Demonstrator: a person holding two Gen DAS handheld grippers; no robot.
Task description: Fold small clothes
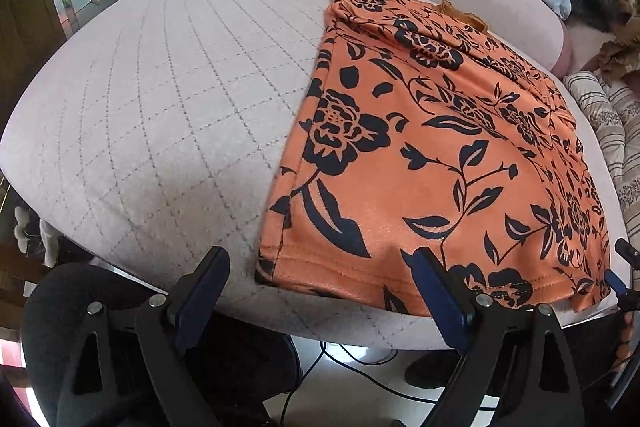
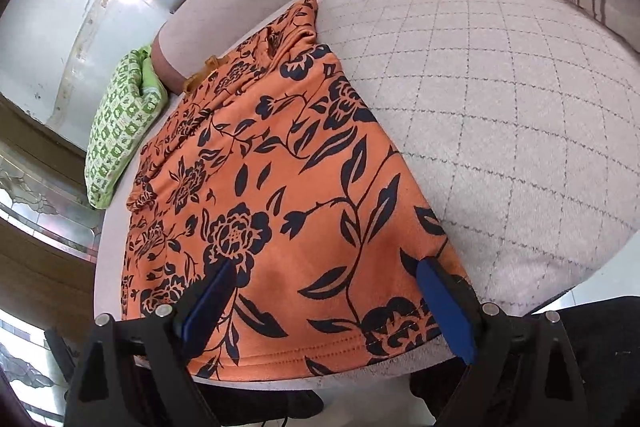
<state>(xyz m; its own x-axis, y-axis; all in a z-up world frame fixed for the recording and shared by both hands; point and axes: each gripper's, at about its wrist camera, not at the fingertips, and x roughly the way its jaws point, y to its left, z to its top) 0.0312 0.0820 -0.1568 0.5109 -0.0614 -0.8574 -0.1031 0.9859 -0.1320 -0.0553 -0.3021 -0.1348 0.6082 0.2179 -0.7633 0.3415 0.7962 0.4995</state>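
— Where is the orange floral garment lying?
— Flat on the quilted bed, hem at the near edge.
— And the tools?
— The left tool and right tool are both hovering spread apart over that hem, gripping nothing.

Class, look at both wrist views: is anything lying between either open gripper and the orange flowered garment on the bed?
Nothing visible. The left gripper and right gripper hang open over the orange garment's near hem, with nothing between them and the cloth.
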